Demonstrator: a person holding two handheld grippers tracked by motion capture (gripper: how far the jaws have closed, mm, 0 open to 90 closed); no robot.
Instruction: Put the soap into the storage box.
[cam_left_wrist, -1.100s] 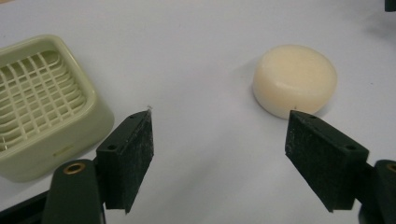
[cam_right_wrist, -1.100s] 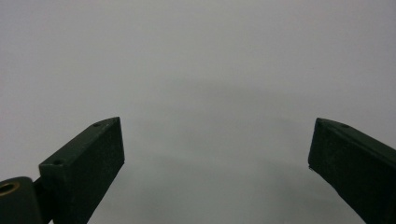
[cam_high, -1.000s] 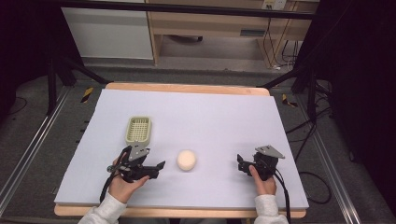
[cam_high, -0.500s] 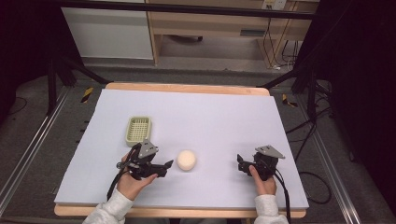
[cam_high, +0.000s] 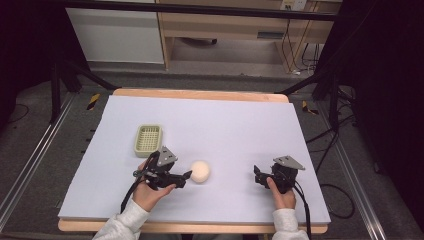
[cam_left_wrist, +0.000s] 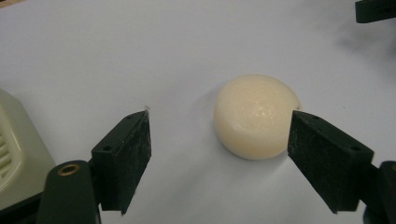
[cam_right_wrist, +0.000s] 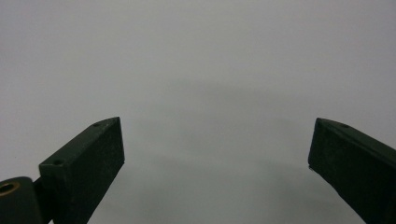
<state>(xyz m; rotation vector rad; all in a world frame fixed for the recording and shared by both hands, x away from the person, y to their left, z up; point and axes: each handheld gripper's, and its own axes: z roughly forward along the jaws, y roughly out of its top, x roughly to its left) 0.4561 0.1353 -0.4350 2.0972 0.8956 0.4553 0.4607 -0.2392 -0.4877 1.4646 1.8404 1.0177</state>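
The left tool (cam_high: 186, 176) lies low on the desk (cam_high: 240, 120), near its front edge and left of the middle, and points across toward the right edge. Straight ahead of its tips sits the soap (cam_high: 200, 171), a round cream cake, flat on the desk. The coming move turns on that line: the soap lies dead ahead of the left tool and just beyond it, so a short push along the same heading would bring it between the jaws.

In the left gripper view the soap (cam_left_wrist: 257, 115) sits a little off centre, close by the jaw at the right of that view and clear of the one at the left. Its near rim seems level with the jaw tips or just past them; whether the closer jaw brushes it I cannot tell. The left tool (cam_left_wrist: 219, 133) is spread, wider than the soap, its jaws have just been opening, and nothing is pinched. Being round, the soap has no long axis, so any angle of approach should serve.

The right tool (cam_high: 259, 176) rests near the front right of the desk, well apart from the soap, jaws spread over bare desk in its own view (cam_right_wrist: 215, 140). The left hand is far the nearer.

A green tray (cam_high: 148, 139) stands just behind the left tool, toward the back left.
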